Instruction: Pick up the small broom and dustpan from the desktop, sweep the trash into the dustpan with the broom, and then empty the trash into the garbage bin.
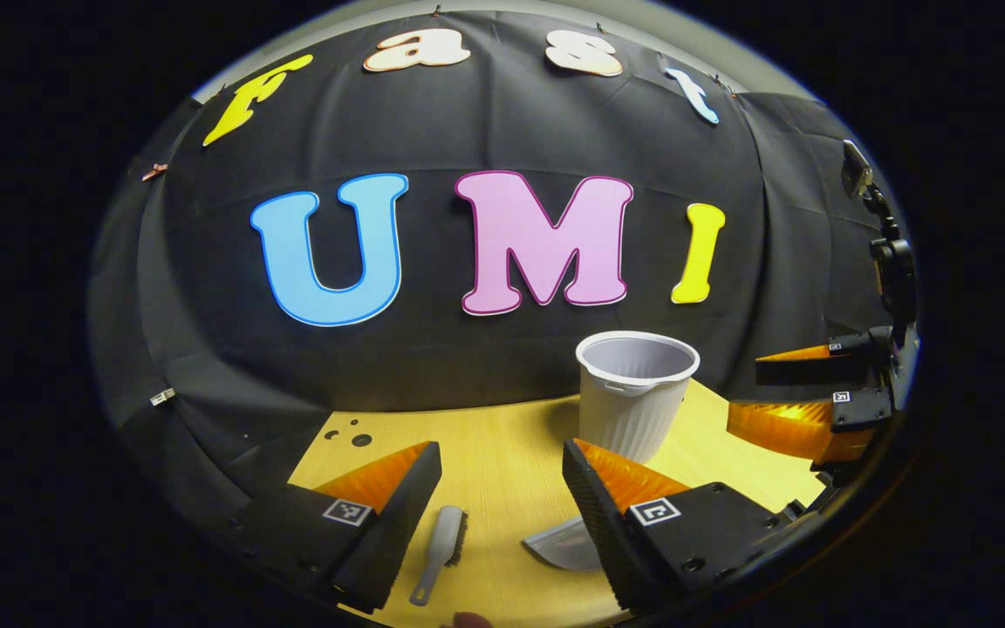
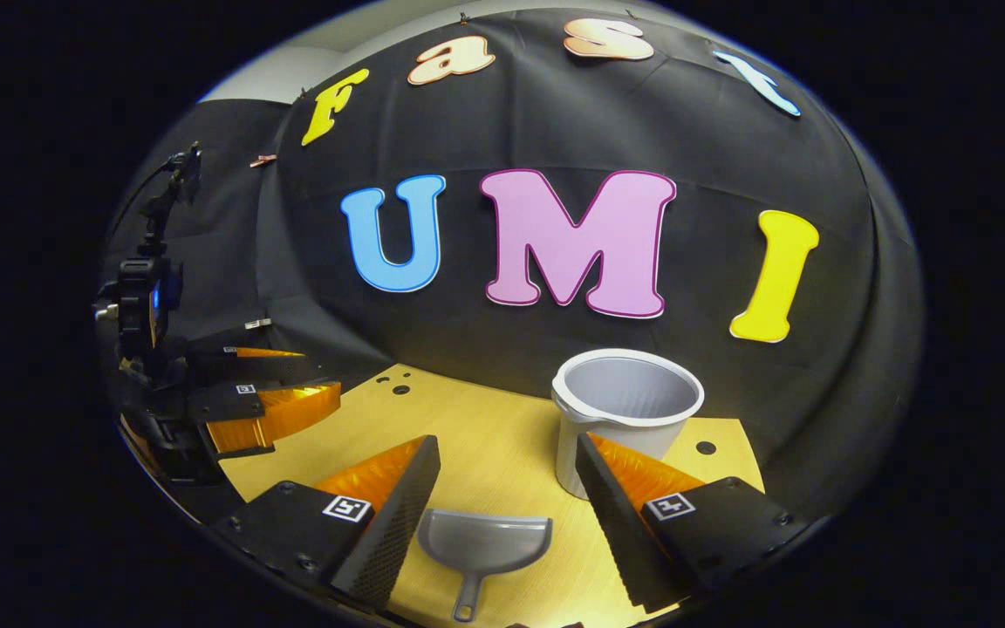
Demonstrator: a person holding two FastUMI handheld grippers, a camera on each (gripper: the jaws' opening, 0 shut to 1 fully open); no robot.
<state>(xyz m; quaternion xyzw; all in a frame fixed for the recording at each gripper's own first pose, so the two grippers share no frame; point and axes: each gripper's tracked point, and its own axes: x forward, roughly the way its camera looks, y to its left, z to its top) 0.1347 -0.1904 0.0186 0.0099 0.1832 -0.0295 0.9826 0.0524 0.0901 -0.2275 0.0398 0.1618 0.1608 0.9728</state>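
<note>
Both claws hang open above the table (image 2: 502, 436), each lined up over its own tool. The left claw (image 1: 502, 497) frames the broom (image 1: 441, 545); the right claw (image 2: 507, 497) frames the dustpan (image 2: 483, 545). The garbage bin (image 2: 625, 410) stands far behind, ready for emptying.

no readable text apart from the wall; only coded square tags on each gripper's fingers (image 1: 350, 513)

Your work surface is a yellow wooden desktop (image 2: 502, 453) with several dark holes near its rear edge. On it lie a small broom (image 1: 440, 551), a grey dustpan (image 2: 483, 545) (handle toward you), and an upright white ribbed garbage bin (image 2: 625, 410).
</note>
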